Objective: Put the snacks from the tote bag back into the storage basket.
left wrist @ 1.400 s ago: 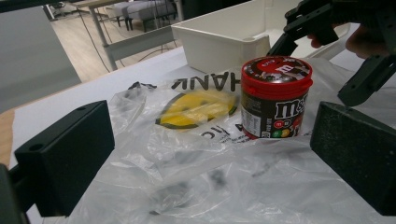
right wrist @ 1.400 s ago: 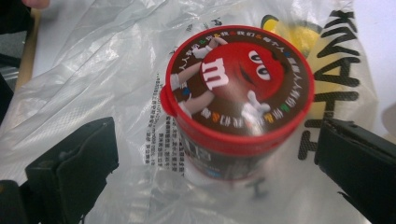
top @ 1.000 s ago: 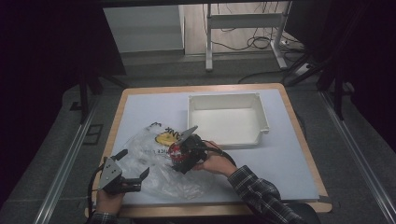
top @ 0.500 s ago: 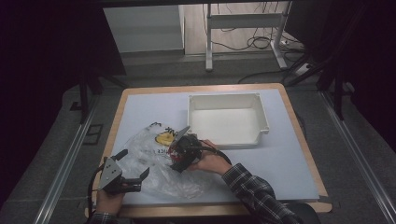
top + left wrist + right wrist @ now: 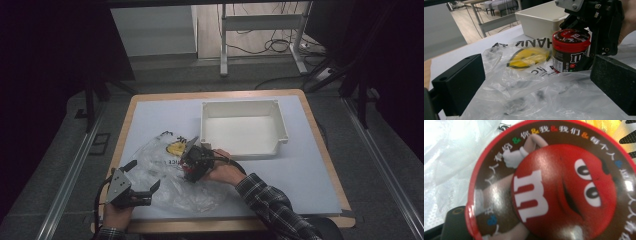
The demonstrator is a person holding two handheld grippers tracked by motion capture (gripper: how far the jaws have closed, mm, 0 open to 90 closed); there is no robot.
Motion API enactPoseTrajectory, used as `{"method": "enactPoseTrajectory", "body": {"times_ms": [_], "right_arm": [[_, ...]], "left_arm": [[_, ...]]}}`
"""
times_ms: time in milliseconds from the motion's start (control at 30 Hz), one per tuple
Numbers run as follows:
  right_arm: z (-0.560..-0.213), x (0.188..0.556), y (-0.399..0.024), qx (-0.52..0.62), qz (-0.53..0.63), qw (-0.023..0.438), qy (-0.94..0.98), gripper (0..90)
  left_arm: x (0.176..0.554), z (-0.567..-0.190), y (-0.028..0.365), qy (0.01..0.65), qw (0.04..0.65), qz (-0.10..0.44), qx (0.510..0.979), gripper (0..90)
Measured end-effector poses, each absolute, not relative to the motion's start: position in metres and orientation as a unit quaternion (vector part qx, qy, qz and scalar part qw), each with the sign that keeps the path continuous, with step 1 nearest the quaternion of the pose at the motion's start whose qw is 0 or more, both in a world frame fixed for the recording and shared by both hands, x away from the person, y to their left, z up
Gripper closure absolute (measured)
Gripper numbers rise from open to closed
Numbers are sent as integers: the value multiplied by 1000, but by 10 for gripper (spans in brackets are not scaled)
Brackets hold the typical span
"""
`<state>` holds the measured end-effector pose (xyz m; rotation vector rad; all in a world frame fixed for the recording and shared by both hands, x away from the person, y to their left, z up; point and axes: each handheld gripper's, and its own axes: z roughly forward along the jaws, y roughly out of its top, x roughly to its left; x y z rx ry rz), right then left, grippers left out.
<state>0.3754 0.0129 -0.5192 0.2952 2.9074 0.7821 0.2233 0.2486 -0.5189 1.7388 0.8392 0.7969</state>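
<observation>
Right tool (image 5: 584, 47) has just been closing, jaws now around the red-lidded brown candy tub (image 5: 570, 50), apparently gripping it. Tub stands upright on crumpled clear plastic bag (image 5: 165, 170) on the white counter (image 5: 310, 175), near the white plastic bin (image 5: 245, 127). Left tool (image 5: 142, 187) open over the bag. Risk: film may drag along; smooth tub may slip.

Dim room, grey floor (image 5: 165, 75), a metal-legged desk frame (image 5: 260, 30) with cables (image 5: 270, 47) beyond the wood-edged table (image 5: 320, 130).
</observation>
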Motion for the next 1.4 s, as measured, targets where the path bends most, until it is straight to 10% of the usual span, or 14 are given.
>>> {"method": "enactPoseTrajectory", "body": {"times_ms": [1400], "right_arm": [[-482, 360, 5, 75, 267, 50, 959, 257]], "left_arm": [[223, -519, 248, 346, 499, 332, 722, 0]]}}
